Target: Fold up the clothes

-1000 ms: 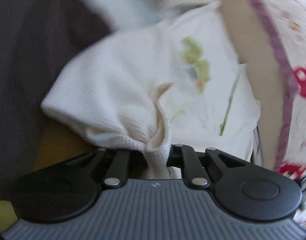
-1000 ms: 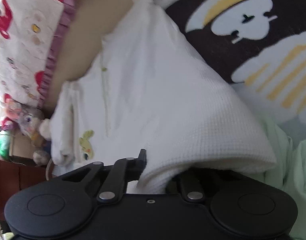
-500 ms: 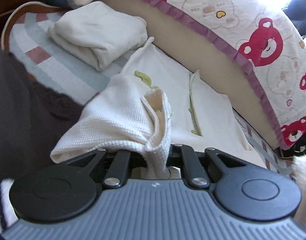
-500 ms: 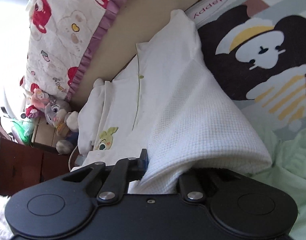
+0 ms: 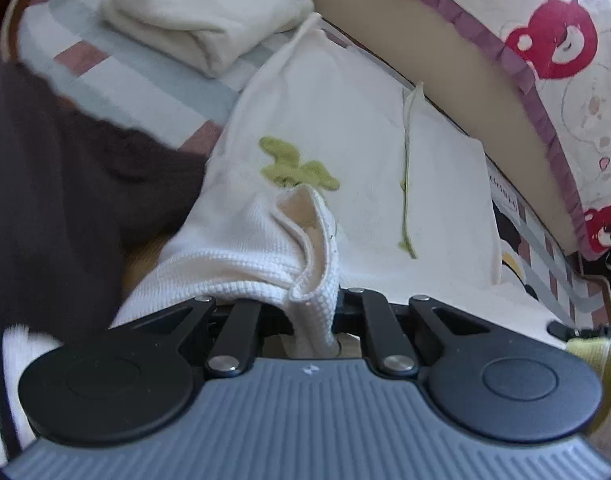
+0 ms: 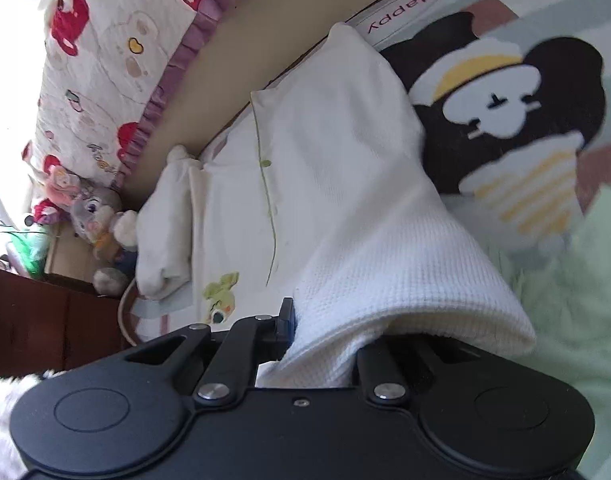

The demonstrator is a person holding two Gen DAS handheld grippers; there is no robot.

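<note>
A white waffle-knit garment (image 5: 345, 128) is spread on a patterned play mat (image 5: 117, 76), its far edge lying against the tan base of a bed (image 5: 437, 60) that is covered by a quilt with red bears (image 5: 557, 36). The near edge of the garment is lifted off the mat while the far part is left lying flat, so that it can serve as the base onto which the lifted part is laid.

The left hand-held gripper (image 5: 315, 320) is closed on one bunched corner of the near hem, with the cloth pinched between the jaws and a small pucker standing above them. The right hand-held gripper (image 6: 325, 360) is likewise closed on the other near corner, where a thick roll of the knit is draped over its right side. The two corners are held apart, most likely to keep the hem straight, so that an even fold can be made towards the bed.

An already folded cream garment (image 5: 209, 12) is set aside at the far left of the mat, near a plush toy (image 6: 101, 216), apparently as the start of a finished pile. A pale green cloth (image 6: 577, 280) lies to the right, seemingly not yet folded.
</note>
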